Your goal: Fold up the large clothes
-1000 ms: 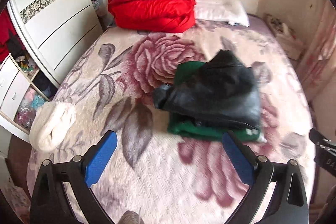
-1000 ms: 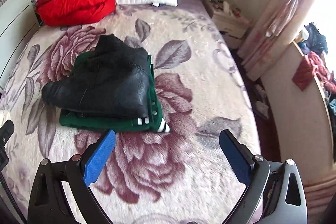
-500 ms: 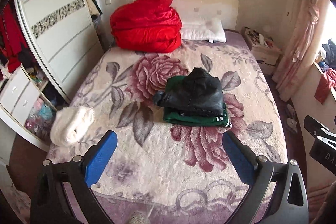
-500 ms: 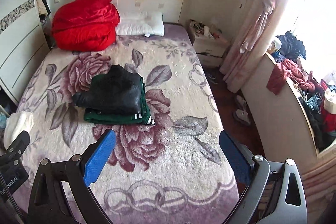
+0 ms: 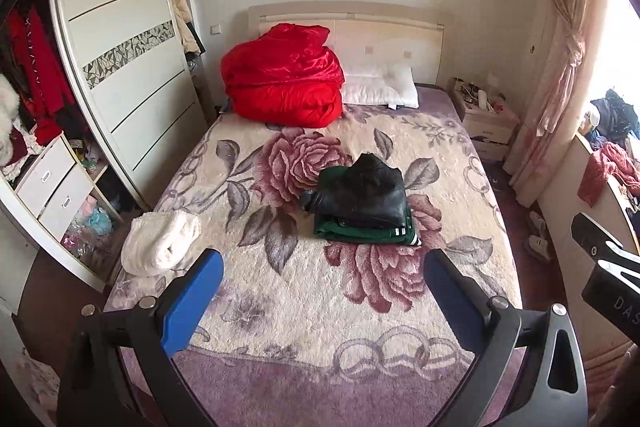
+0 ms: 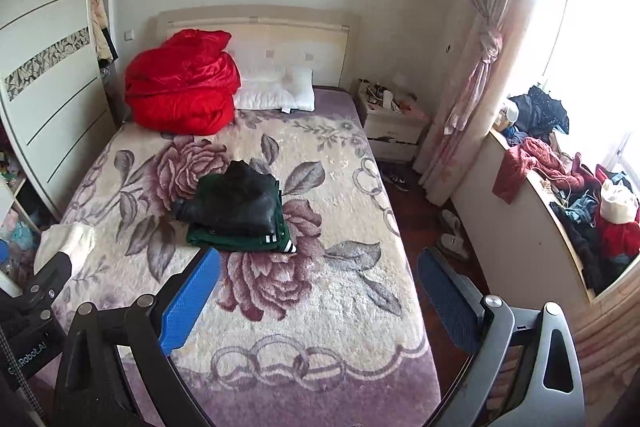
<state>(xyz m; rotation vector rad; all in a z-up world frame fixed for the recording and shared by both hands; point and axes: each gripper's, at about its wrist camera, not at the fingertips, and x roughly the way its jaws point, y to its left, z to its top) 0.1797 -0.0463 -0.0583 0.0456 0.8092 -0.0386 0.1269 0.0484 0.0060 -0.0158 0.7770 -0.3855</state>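
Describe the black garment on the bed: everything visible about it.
The black garment looks like glossy leather or faux leather, folded into a compact bundle with a raised hump at its far end and a rolled part sticking out toward the wardrobe side. It lies on top of a folded green garment with white stripes at one corner, mid-bed on the floral blanket. Nothing else touches it; both hand-held grippers are well clear and open.

Left gripper (image 5: 322, 301): blue-padded fingers spread wide, holding nothing.
Right gripper (image 6: 318, 297): likewise spread wide and empty.
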